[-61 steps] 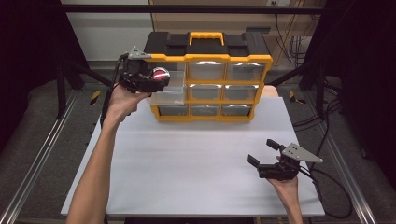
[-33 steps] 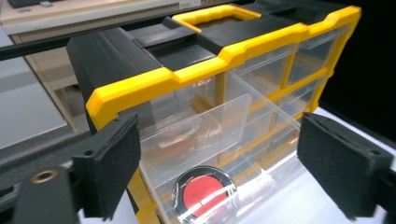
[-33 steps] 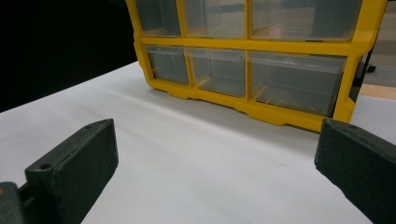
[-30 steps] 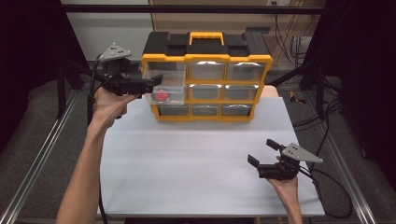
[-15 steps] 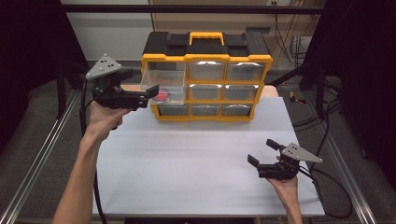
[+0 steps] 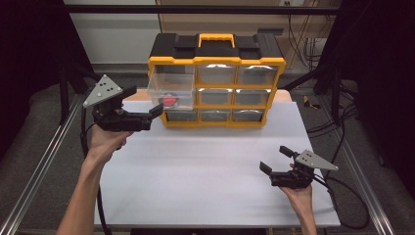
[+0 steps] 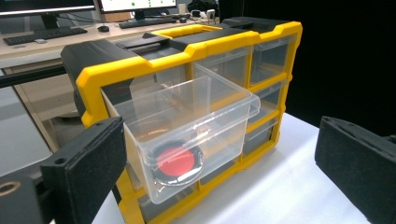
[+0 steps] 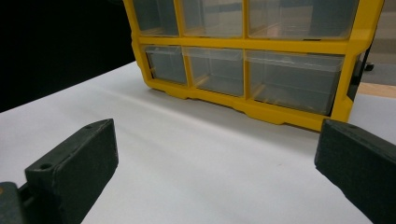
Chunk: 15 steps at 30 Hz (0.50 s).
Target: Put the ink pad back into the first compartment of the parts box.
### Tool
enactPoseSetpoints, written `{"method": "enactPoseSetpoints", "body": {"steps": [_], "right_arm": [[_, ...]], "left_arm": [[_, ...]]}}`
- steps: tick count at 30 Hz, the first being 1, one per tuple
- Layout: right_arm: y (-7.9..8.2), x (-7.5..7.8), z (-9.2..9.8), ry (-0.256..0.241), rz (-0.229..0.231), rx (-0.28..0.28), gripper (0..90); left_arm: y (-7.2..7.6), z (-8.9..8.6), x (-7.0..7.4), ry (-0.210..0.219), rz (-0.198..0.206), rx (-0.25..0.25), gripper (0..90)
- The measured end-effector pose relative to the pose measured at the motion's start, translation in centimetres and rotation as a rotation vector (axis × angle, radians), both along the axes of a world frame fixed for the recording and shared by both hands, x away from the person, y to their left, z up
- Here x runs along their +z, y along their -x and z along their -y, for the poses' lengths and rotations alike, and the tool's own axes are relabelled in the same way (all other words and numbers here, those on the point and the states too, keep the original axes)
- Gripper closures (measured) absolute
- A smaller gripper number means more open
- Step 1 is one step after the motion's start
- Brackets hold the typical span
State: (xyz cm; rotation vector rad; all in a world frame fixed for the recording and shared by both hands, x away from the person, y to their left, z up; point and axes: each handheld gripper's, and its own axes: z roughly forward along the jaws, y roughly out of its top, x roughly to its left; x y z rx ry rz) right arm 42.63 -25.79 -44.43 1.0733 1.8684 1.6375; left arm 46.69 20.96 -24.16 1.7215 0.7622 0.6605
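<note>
**High view: top-left drawer standing open, both grippers empty**

The high view is showing a yellow-and-black organizer (image 6: 217,81) standing at the far edge of the white table (image 6: 205,171). Its clear drawer (image 6: 171,88) (the top-left one) is sticking out of the organizer's front, and a red disc (image 6: 169,101) is lying inside it near the front wall. The left gripper (image 6: 147,103) is hovering just left of the organizer, level with that drawer, its jaws standing apart and gripping nothing. In the left gripper view, the drawer (image 7: 187,135) is sitting between the two black jaws without touching them. The right gripper (image 6: 276,159) is resting well in front of the organizer's right end, low over the table, its jaws also spread wide with nothing between them.
</note>
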Motion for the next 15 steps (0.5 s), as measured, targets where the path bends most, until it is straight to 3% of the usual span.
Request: {"method": "enactPoseSetpoints", "body": {"steps": [15], "right_arm": [[0.0, 0.0, 0.0, 0.003, -0.002, -0.003, 0.3]], "left_arm": [[1.0, -0.8, -2.9, -0.004, -0.005, 0.003, 2.1]]}}
